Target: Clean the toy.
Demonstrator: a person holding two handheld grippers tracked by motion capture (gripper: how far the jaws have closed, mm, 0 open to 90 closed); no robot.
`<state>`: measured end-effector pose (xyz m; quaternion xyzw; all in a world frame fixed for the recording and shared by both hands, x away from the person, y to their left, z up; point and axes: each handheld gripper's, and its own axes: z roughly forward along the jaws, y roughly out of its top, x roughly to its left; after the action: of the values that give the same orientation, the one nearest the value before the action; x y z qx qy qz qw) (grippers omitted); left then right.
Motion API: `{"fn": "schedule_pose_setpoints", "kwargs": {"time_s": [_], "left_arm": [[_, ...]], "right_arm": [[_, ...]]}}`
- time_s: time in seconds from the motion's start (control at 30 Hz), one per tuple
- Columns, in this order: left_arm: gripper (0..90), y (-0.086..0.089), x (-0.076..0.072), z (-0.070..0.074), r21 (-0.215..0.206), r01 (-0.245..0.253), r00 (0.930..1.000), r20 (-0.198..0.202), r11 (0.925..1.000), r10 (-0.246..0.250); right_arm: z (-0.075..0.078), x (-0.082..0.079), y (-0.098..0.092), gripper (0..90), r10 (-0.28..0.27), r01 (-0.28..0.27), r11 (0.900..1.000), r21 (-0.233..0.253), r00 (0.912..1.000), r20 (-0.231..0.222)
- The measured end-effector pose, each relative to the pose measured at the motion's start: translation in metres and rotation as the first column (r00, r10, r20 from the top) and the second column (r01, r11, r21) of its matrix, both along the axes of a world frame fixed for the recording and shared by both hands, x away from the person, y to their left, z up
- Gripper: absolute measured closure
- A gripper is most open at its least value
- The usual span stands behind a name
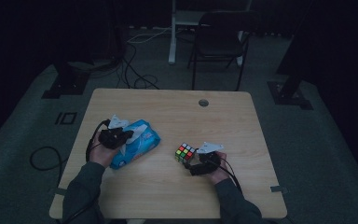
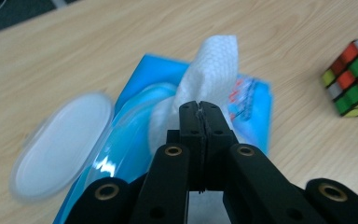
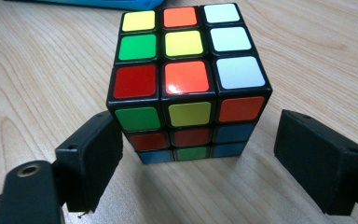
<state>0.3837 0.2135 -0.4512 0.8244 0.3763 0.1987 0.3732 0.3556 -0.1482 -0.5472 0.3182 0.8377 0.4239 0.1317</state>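
A blue wipes pack [image 1: 142, 142] lies on the left half of the wooden table [image 1: 177, 116]. Its clear round lid [image 2: 60, 144] is flipped open. A white wipe [image 2: 214, 70] stands up out of the opening, and my left gripper [image 2: 199, 109] is shut on its lower part, right above the pack [image 2: 256, 112]. In the high view that left gripper [image 1: 128, 136] sits over the pack's near end. A scrambled Rubik's cube [image 3: 186, 79] rests on the table. My right gripper [image 3: 200, 158] is open, one jaw on each side of the cube's near edge. From above, the cube [image 1: 185, 152] sits just beyond the right gripper [image 1: 192, 163].
The cube [image 2: 354, 77] is off to the right of the pack with bare wood between them. A round cable hole [image 1: 203, 102] is near the table's far edge. A dark chair [image 1: 221, 42] and floor cables [image 1: 135, 74] lie beyond the table.
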Motion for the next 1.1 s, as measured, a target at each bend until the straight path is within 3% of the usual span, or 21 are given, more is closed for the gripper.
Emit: {"fn": "schedule_pose_setpoints", "kwargs": {"time_s": [0.13, 0.2, 0.3, 0.37, 0.4, 0.5, 0.6, 0.73, 0.9, 1.0, 1.1], "left_arm": [[90.0, -0.008, -0.002, 0.013, -0.038, 0.057, 0.998, 0.03, 0.9977, -0.055], [90.0, -0.012, -0.003, 0.018, -0.071, 0.093, 0.9947, 0.049, 0.9931, -0.09], [90.0, -0.015, -0.006, 0.022, -0.085, 0.114, 0.9917, 0.068, 0.9899, -0.108], [90.0, -0.015, -0.006, 0.022, -0.065, 0.095, 0.9931, 0.076, 0.9934, -0.09], [90.0, -0.013, -0.005, 0.019, -0.033, 0.056, 0.9957, 0.076, 0.9979, -0.054], [88.0, -0.009, -0.004, 0.012, 0.022, -0.003, 0.9976, 0.07, 0.9998, 0.001], [76.0, -0.001, -0.005, 0.001, 0.079, -0.065, 0.9968, 0.052, 0.9948, 0.061], [66.2, 0.009, -0.005, -0.012, 0.11, -0.112, 0.9937, 0.016, 0.9877, 0.111], [56.8, 0.015, -0.006, -0.019, 0.04, -0.078, 0.9958, -0.045, 0.9961, 0.08], [51.4, 0.013, -0.004, -0.024, 0.03, -0.052, 0.9956, -0.076, 0.9982, 0.054], [49.4, 0.01, -0.001, -0.027, 0.04, -0.057, 0.994, -0.091, 0.9976, 0.06]], "right_arm": [[0.0, 0.0, 0.0, 15.5, -0.001, 0.001, 1.0, 0.0, 1.0, 0.003], [0.0, 0.0, 0.0, 15.6, -0.003, 0.003, 1.0, 0.002, 1.0, 0.001], [0.0, 0.0, 0.0, 15.5, -0.003, 0.003, 1.0, 0.002, 1.0, 0.001], [0.0, 0.0, 0.0, 15.6, -0.002, 0.002, 1.0, 0.002, 1.0, 0.001], [0.0, 0.0, 0.0, 15.6, -0.001, 0.001, 1.0, 0.002, 1.0, 0.002], [0.001, -0.001, -0.001, 15.6, -0.001, 0.001, 1.0, 0.002, 1.0, 0.006], [0.001, -0.001, -0.001, 15.6, -0.002, 0.002, 1.0, 0.003, 1.0, 0.007], [0.001, -0.001, -0.001, 15.6, -0.001, 0.001, 1.0, 0.001, 1.0, 0.008], [0.001, -0.002, 0.0, 15.6, 0.002, -0.002, 1.0, -0.004, 1.0, 0.006], [0.001, -0.002, 0.001, 15.6, 0.002, -0.002, 1.0, -0.003, 1.0, 0.007], [0.001, -0.002, 0.001, 15.6, 0.003, -0.003, 1.0, -0.004, 1.0, 0.007]]}}
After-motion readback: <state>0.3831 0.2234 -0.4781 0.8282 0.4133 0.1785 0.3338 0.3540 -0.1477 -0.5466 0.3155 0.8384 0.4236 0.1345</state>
